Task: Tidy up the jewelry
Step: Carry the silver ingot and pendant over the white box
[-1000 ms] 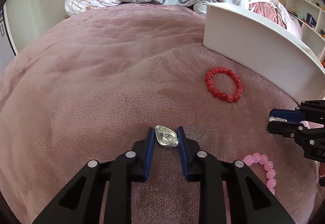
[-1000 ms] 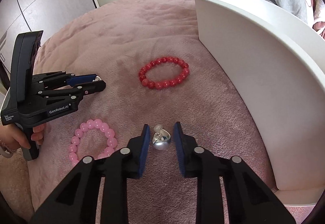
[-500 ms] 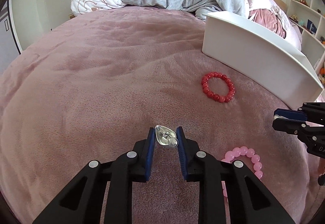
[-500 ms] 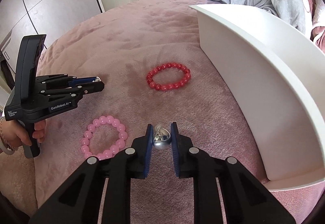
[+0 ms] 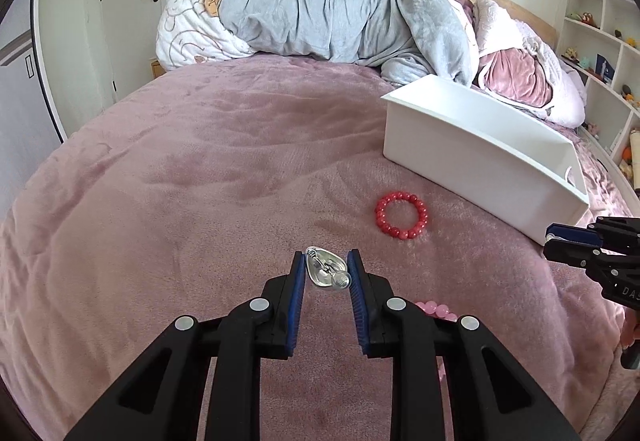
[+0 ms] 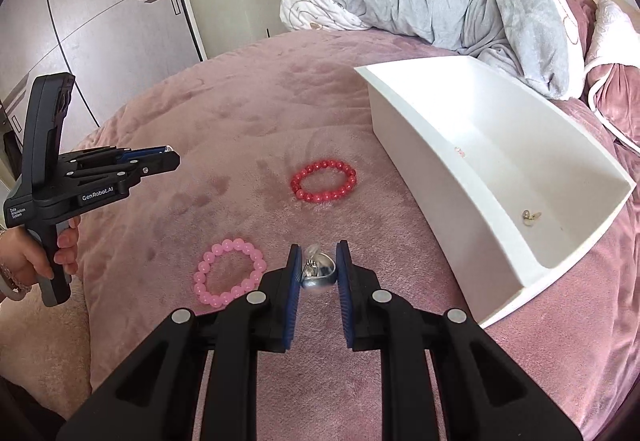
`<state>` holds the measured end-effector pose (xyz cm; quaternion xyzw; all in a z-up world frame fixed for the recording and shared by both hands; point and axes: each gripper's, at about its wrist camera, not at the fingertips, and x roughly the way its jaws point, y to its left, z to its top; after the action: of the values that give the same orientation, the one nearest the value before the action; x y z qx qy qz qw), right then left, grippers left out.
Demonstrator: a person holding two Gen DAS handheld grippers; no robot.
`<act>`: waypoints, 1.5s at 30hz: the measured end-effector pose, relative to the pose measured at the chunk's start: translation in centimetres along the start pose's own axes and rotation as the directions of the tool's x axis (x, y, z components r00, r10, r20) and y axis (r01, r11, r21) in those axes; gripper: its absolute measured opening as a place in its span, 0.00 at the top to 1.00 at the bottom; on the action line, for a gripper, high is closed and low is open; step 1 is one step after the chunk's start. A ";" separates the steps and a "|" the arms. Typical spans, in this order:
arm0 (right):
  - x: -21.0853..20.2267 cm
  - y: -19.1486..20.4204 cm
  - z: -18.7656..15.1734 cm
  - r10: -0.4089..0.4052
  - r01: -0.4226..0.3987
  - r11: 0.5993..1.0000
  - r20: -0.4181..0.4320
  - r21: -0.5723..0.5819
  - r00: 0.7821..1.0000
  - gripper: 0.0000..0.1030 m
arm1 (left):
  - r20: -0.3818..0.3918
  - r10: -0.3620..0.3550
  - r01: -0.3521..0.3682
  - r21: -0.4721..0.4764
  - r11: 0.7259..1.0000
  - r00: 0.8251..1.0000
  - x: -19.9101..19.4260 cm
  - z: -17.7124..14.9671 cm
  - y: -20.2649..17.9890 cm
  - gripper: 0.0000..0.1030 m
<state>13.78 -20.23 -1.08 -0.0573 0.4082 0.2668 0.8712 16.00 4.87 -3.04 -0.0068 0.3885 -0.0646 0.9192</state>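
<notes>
My left gripper (image 5: pixel 327 273) is shut on a silver earring (image 5: pixel 325 272) and holds it above the pink blanket. My right gripper (image 6: pixel 318 271) is shut on a second silver earring (image 6: pixel 318 273), also lifted off the blanket. A red bead bracelet (image 6: pixel 323 181) lies on the blanket left of the white box (image 6: pixel 424 161); it also shows in the left wrist view (image 5: pixel 401 214). A pink bead bracelet (image 6: pixel 229 270) lies nearer, left of my right gripper. A small gold piece (image 6: pixel 530 216) lies inside the box.
The pink blanket (image 5: pixel 180 181) covers the bed. A grey duvet (image 5: pixel 340 9) and pillows are piled at the head. Shelves (image 5: pixel 600 41) stand at the right. A wardrobe (image 6: pixel 100 21) stands at the left. The left gripper shows in the right wrist view (image 6: pixel 170 155).
My right gripper has closed on the silver earring and lifted it. Both grippers have risen, so the box interior now shows. The left gripper kept its earring.
</notes>
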 end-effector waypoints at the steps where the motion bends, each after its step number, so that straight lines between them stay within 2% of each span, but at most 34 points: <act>1: -0.7 0.0 0.0 -0.003 0.003 1.000 0.013 -0.002 1.000 0.83 | 0.007 -0.002 0.002 0.005 1.000 1.000 -0.5 0.1 -0.3 0.75; 10: -7.0 -0.6 0.2 -0.040 0.039 0.999 0.125 0.009 0.991 0.83 | 0.084 -0.047 0.041 0.072 0.997 0.995 -4.6 2.1 -5.0 0.74; 24: -13.1 -3.8 2.4 -0.101 0.092 0.995 0.261 0.048 0.960 0.82 | 0.140 -0.125 0.102 0.160 0.982 0.982 -5.9 7.4 -12.4 0.74; 34: -13.9 -6.0 4.9 -0.115 0.105 0.993 0.307 0.048 0.945 0.83 | 0.131 -0.143 0.120 0.169 0.978 0.981 -4.9 11.3 -14.7 0.74; 45: -11.9 -9.4 7.2 -0.121 0.105 0.992 0.312 0.066 0.943 0.83 | 0.104 -0.157 0.133 0.210 0.969 0.982 -1.0 15.4 -17.9 0.74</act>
<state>17.26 -30.90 11.40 -0.0164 0.2663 0.2122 0.9401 24.29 -13.31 9.55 0.0545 0.3223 -0.1705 0.9296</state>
